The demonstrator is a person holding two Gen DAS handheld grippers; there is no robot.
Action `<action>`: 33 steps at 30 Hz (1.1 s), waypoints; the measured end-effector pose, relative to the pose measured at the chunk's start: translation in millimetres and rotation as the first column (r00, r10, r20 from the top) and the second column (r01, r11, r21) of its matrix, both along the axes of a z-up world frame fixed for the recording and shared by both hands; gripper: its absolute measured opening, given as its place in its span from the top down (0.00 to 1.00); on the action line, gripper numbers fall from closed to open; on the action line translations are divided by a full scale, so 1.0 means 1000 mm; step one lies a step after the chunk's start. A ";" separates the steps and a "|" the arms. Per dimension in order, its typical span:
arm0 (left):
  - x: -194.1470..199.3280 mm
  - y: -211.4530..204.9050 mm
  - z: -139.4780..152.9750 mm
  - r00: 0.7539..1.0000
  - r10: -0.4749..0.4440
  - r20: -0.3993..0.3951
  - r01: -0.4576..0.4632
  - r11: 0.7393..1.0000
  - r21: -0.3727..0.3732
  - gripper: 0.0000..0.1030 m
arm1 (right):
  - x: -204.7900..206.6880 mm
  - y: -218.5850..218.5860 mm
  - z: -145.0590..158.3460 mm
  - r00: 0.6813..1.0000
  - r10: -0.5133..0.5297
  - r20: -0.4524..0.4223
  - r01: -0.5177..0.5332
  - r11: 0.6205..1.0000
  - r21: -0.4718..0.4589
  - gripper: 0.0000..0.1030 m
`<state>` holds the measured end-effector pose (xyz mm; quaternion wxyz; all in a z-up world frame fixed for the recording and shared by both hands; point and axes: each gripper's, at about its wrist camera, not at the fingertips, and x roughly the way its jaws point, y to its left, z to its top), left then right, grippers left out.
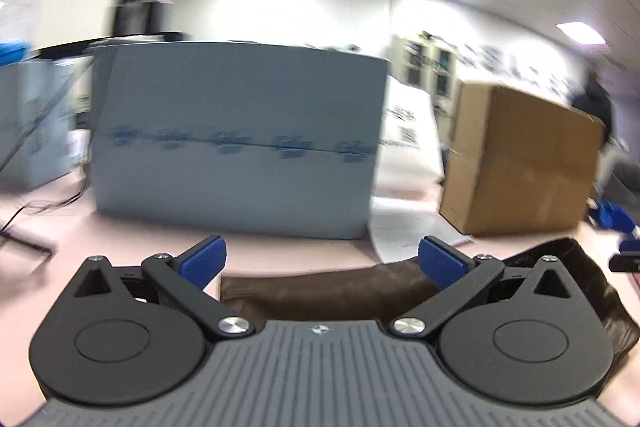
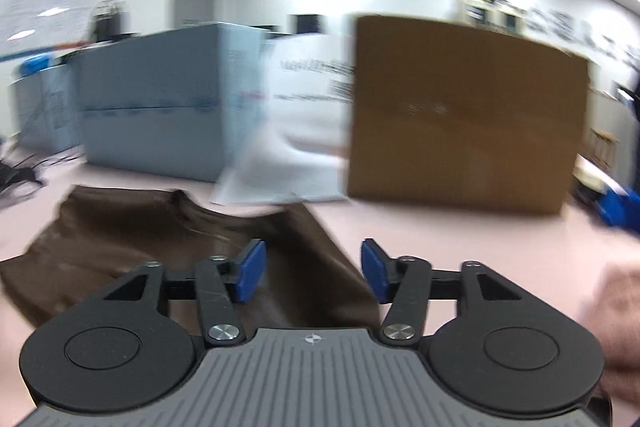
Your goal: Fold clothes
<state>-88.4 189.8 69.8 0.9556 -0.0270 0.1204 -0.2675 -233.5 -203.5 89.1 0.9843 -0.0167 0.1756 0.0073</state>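
A dark brown garment (image 2: 160, 239) lies folded flat on the pink table (image 2: 460, 239). In the right wrist view it spreads below and to the left of my right gripper (image 2: 313, 273), whose blue pads stand apart with nothing between them. In the left wrist view the same brown garment (image 1: 328, 293) lies just beyond and beneath my left gripper (image 1: 322, 261); its blue pads are spread wide and hold nothing. Both grippers hover above the cloth, pointing almost level. The pictures are blurred by motion.
A grey-blue box (image 1: 236, 143) stands at the back of the table, with a brown cardboard box (image 1: 520, 163) to its right and a white bag (image 1: 408, 131) between them. Loose paper sheets (image 1: 412, 231) lie before the boxes. Cables (image 1: 24, 227) trail at the left.
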 end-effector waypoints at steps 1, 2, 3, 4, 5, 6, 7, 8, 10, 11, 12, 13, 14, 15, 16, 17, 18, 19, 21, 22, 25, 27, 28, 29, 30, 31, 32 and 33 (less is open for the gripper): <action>0.010 0.003 -0.007 1.000 -0.028 0.001 0.028 0.999 -0.018 0.00 | 0.009 0.010 0.003 0.996 0.085 0.017 -0.085 0.996 0.003 0.43; 0.016 0.008 -0.012 0.999 -0.012 -0.049 0.011 1.000 -0.023 0.00 | 0.012 0.014 0.004 0.993 0.117 0.024 -0.118 0.993 0.002 0.42; 0.022 0.013 -0.015 0.996 0.001 -0.093 -0.004 0.999 -0.032 0.00 | 0.019 0.019 0.004 0.990 0.139 0.030 -0.139 0.990 -0.009 0.42; 0.025 0.022 -0.015 0.994 0.006 -0.108 -0.014 0.998 -0.069 0.00 | 0.026 0.026 0.004 0.986 0.160 0.036 -0.160 0.987 -0.023 0.39; 0.025 0.030 -0.016 0.994 0.010 -0.106 -0.023 0.992 -0.125 0.00 | 0.034 0.031 0.004 0.984 0.177 0.031 -0.176 0.984 -0.040 0.37; 0.025 0.038 -0.017 0.994 0.015 -0.107 -0.034 0.983 -0.179 0.00 | 0.037 0.033 0.004 0.983 0.183 0.028 -0.182 0.982 -0.046 0.34; 0.027 0.043 -0.018 0.992 0.030 -0.120 -0.056 0.974 -0.221 0.00 | 0.046 0.035 0.002 0.978 0.206 0.023 -0.205 0.977 -0.056 0.29; 0.029 0.046 -0.019 0.990 0.048 -0.136 -0.081 0.967 -0.244 0.00 | 0.057 0.037 0.000 0.972 0.234 0.017 -0.232 0.970 -0.066 0.26; 0.033 0.047 -0.021 0.980 0.121 -0.160 -0.157 0.959 -0.234 0.00 | 0.072 0.038 -0.006 0.956 0.290 0.036 -0.287 0.955 -0.072 0.24; 0.035 0.045 -0.022 0.973 0.164 -0.160 -0.196 0.957 -0.215 0.00 | 0.077 0.037 -0.008 0.950 0.308 0.046 -0.305 0.950 -0.067 0.24; 0.035 0.042 -0.021 0.969 0.193 -0.154 -0.221 0.956 -0.193 0.00 | 0.084 0.035 -0.011 0.944 0.324 0.057 -0.322 0.946 -0.042 0.24; 0.036 0.037 -0.021 0.963 0.233 -0.137 -0.253 0.955 -0.153 0.00 | 0.094 0.031 -0.013 0.942 0.329 0.068 -0.330 0.944 0.003 0.24; 0.036 0.033 -0.022 0.961 0.248 -0.120 -0.263 0.957 -0.126 0.00 | 0.101 0.029 -0.015 0.940 0.332 0.072 -0.335 0.942 0.034 0.24; 0.036 0.030 -0.022 0.959 0.263 -0.103 -0.273 0.957 -0.099 0.00 | 0.104 0.027 -0.016 0.940 0.334 0.073 -0.338 0.940 0.045 0.24; 0.035 0.026 -0.023 0.958 0.273 -0.086 -0.279 0.957 -0.074 0.00 | 0.110 0.026 -0.018 0.939 0.337 0.069 -0.341 0.939 0.050 0.26; 0.034 0.023 -0.022 0.962 0.263 -0.072 -0.267 0.962 -0.056 0.00 | 0.115 0.028 -0.022 0.936 0.349 0.049 -0.351 0.935 0.044 0.28; 0.033 0.020 -0.022 0.966 0.253 -0.058 -0.255 0.966 -0.038 0.00 | 0.121 0.030 -0.025 0.931 0.363 0.026 -0.364 0.931 0.036 0.35; 0.032 0.017 -0.022 0.969 0.243 -0.044 -0.244 0.969 -0.021 0.00 | 0.126 0.033 -0.028 0.919 0.395 -0.005 -0.395 0.919 0.022 0.43; 0.028 0.011 -0.022 0.971 0.238 -0.006 -0.238 0.971 0.009 0.00 | 0.132 0.041 -0.032 0.896 0.443 -0.036 -0.444 0.896 0.001 0.46; 0.026 0.009 -0.022 0.972 0.234 0.012 -0.235 0.972 0.024 0.00 | 0.136 0.045 -0.033 0.887 0.460 -0.045 -0.461 0.888 -0.009 0.46; 0.021 0.003 -0.023 0.972 0.229 0.049 -0.231 0.971 0.061 0.00 | 0.151 0.056 -0.036 0.877 0.475 -0.075 -0.478 0.878 -0.030 0.41; 0.020 0.001 -0.023 0.972 0.228 0.057 -0.232 0.970 0.071 0.00 | 0.161 0.061 -0.038 0.888 0.450 -0.091 -0.455 0.890 -0.034 0.39; 0.021 0.001 -0.023 0.971 0.231 0.058 -0.235 0.969 0.071 0.00 | 0.167 0.063 -0.039 0.895 0.435 -0.098 -0.439 0.898 -0.023 0.39; 0.021 0.001 -0.023 0.971 0.233 0.059 -0.237 0.969 0.071 0.00 | 0.172 0.064 -0.039 0.896 0.432 -0.103 -0.435 0.900 -0.008 0.39; 0.021 0.002 -0.022 0.970 0.235 0.056 -0.239 0.969 0.068 0.00 | 0.180 0.063 -0.039 0.891 0.439 -0.119 -0.437 0.899 0.043 0.40; 0.022 0.002 -0.022 0.970 0.238 0.053 -0.241 0.968 0.064 0.00 | 0.184 0.063 -0.042 0.886 0.444 -0.132 -0.437 0.896 0.079 0.44; 0.023 0.004 -0.021 0.968 0.246 0.048 -0.248 0.967 0.056 0.00 | 0.186 0.065 -0.045 0.885 0.446 -0.135 -0.436 0.895 0.097 0.53; 0.023 0.005 -0.021 0.966 0.254 0.044 -0.256 0.966 0.048 0.00 | 0.188 0.065 -0.047 0.887 0.444 -0.128 -0.433 0.895 0.107 0.81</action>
